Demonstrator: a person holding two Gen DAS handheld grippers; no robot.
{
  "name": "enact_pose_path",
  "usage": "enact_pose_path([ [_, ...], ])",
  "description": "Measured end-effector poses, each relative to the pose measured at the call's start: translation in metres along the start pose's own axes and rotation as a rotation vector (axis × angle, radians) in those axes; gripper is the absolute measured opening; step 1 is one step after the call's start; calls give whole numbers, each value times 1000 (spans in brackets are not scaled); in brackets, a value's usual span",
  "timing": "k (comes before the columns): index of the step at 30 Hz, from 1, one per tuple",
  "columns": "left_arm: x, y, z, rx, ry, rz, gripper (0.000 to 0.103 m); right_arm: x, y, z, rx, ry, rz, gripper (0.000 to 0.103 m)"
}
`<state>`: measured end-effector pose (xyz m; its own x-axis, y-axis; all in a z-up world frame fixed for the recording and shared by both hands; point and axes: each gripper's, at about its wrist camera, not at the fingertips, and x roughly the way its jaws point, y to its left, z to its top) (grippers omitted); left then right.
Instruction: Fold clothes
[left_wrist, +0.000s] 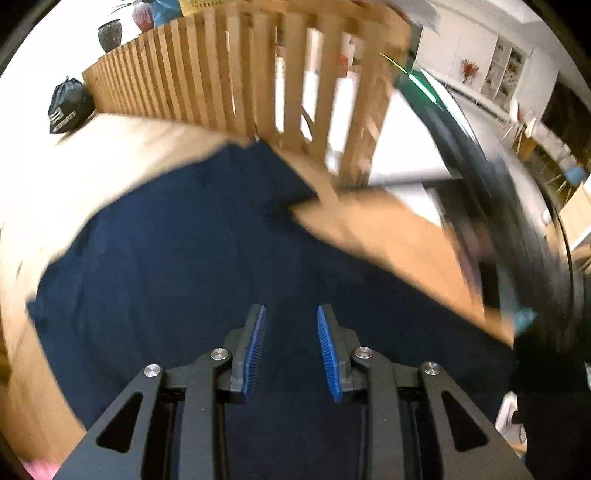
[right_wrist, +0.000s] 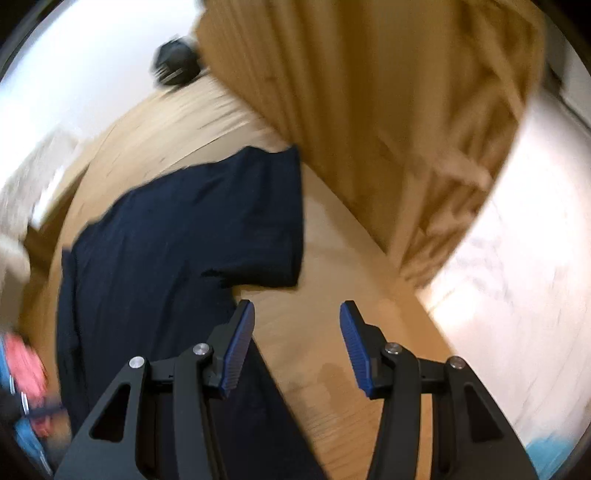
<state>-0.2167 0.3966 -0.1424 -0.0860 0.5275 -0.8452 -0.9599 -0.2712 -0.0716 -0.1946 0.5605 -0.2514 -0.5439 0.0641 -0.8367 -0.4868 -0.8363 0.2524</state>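
We see a light wooden tabletop (left_wrist: 122, 155) with pale grain, and spread flat across it a dark navy blue garment (left_wrist: 177, 258), apparently a short-sleeved shirt. From the right wrist view the same navy cloth (right_wrist: 177, 240) lies to the left of centre, one sleeve reaching out toward the right over bare wood (right_wrist: 332, 295).

Behind the table stands a tall partition of vertical wooden slats (left_wrist: 229, 70), and through its gaps we make out white surfaces. On top of the partition sit a dark round pot (left_wrist: 110, 34) and a reddish vase (left_wrist: 143, 15). At the far left corner of the table rests a black bag with white stripes (left_wrist: 68, 107); in the right view it is a blurred dark blob (right_wrist: 176, 62). To the right in the left view, a white wall with shelving (left_wrist: 506, 66) and a red plant (left_wrist: 469, 69) show. Both pictures are smeared by motion, the right view heavily so. We can read no brand, label or writing anywhere.

Our left gripper (left_wrist: 291, 349), black with blue ribbed pads (left_wrist: 255, 350), hangs above the middle of the navy cloth, its fingers parted with nothing between them. Our right gripper (right_wrist: 297, 345) has its blue pads (right_wrist: 238, 350) spread wider, empty, its left finger over the garment's edge and its right finger over bare wood. At the lower left edge of the right view sits a blurred red and blue object (right_wrist: 26, 373) we cannot identify.
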Motion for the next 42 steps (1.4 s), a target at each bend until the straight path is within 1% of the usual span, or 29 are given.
enact_pose_path([
  [2, 19, 16, 37, -12, 6, -16, 28, 5, -5, 1, 95, -6, 11, 48],
  [5, 47, 32, 80, -38, 16, -12, 28, 17, -3, 6, 154, 1, 8, 48],
  [6, 53, 33, 87, -42, 15, -13, 28, 19, -3, 8, 158, 9, 7, 48],
  [9, 58, 29, 86, -50, 3, -31, 28, 17, -3, 16, 134, 40, 3, 48],
  [11, 69, 15, 75, -45, 20, -56, 28, -4, -3, 24, 53, 52, -19, 48],
  [13, 86, 1, 71, -21, 29, -70, 28, -31, -1, 32, -38, 48, -38, 48],
  [16, 99, -31, 61, 12, 32, -46, 28, -74, 5, 48, -192, 40, -68, 48],
  [18, 113, -49, 61, 26, 39, -29, 28, -90, 18, 69, -272, 41, -56, 48],
  [21, 138, -70, 75, 108, 32, 76, 28, -108, 43, 103, -376, 43, -22, 48],
  [24, 158, -79, 88, 147, 35, 169, 29, -122, 72, 137, -491, 46, 13, 48],
  [26, 168, -80, 100, 143, 43, 223, 30, -113, 101, 156, -577, 71, 42, 48],
  [27, 171, -78, 106, 135, 46, 239, 32, -106, 115, 165, -610, 89, 63, 48],
  [29, 179, -73, 113, 130, 67, 264, 36, -88, 141, 181, -652, 129, 89, 48],
  [31, 189, -68, 117, 129, 90, 284, 36, -67, 160, 193, -684, 180, 102, 48],
  [33, 198, -63, 119, 119, 119, 268, 36, -51, 174, 198, -717, 212, 95, 48],
  [36, 208, -59, 121, 115, 147, 244, 36, -26, 185, 202, -760, 246, 54, 48],
  [37, 209, -58, 121, 117, 145, 238, 36, -18, 186, 203, -759, 268, 52, 48],
  [39, 209, -57, 121, 113, 130, 224, 35, 2, 182, 207, -713, 331, 65, 48],
  [40, 209, -55, 121, 108, 126, 209, 33, 13, 181, 210, -693, 357, 67, 48],
  [41, 209, -53, 121, 95, 122, 190, 23, 24, 181, 211, -683, 375, 57, 48],
  [42, 209, -51, 121, 77, 117, 178, 7, 34, 182, 209, -686, 392, 40, 48],
])
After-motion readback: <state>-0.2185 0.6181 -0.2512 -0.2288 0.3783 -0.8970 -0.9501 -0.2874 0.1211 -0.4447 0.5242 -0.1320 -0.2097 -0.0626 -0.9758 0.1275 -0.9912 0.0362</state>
